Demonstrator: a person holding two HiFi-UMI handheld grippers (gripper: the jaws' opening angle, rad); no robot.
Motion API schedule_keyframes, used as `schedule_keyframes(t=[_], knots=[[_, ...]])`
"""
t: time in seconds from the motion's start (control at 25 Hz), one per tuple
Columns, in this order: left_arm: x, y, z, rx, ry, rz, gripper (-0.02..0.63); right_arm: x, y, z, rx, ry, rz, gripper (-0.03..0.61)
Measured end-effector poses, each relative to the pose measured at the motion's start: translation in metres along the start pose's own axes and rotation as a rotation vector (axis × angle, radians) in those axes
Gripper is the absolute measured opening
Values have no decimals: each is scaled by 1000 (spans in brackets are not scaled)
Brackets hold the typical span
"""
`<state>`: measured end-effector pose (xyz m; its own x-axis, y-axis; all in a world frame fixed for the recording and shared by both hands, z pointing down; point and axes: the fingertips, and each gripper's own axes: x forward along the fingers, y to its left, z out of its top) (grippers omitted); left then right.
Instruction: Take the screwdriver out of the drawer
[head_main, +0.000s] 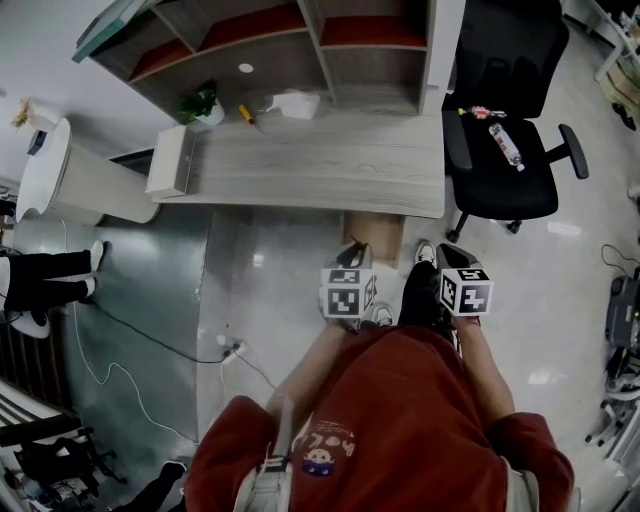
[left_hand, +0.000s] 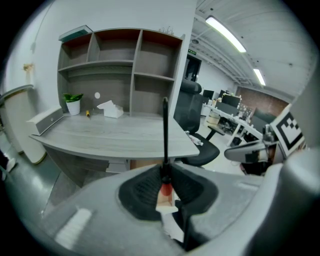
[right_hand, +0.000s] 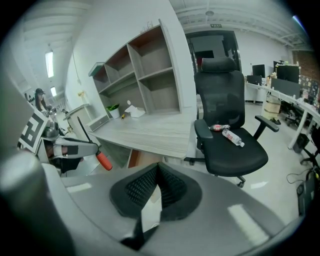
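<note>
The screwdriver (left_hand: 165, 189) has a red handle and a long black shaft that points up and away in the left gripper view. My left gripper (left_hand: 165, 172) is shut on the handle. From the right gripper view, the same screwdriver (right_hand: 103, 160) shows at the left, clamped in the left gripper (right_hand: 75, 148). My right gripper (right_hand: 158, 169) is shut, its black pads meeting with nothing between them. In the head view both grippers, left (head_main: 352, 254) and right (head_main: 448, 256), hang side by side just in front of the desk. A brown drawer unit (head_main: 373, 236) sits under the desk's front edge.
A grey wooden desk (head_main: 320, 165) carries a shelf unit (head_main: 290, 40), a potted plant (head_main: 203, 105), a tissue box (head_main: 295, 103) and a white tray (head_main: 168, 160). A black office chair (head_main: 503, 120) with a bottle (head_main: 505, 146) stands at the right. A power strip (head_main: 232, 349) with its cable lies on the floor.
</note>
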<state>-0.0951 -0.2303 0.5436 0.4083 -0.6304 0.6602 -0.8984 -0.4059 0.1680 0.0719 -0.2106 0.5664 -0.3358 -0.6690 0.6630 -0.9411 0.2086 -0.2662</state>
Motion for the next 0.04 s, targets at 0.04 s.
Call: schedule_keyframes(t=[0.04], knots=[[-1, 3, 1, 0, -1, 4, 52, 2, 3, 1, -3, -1, 3, 2]])
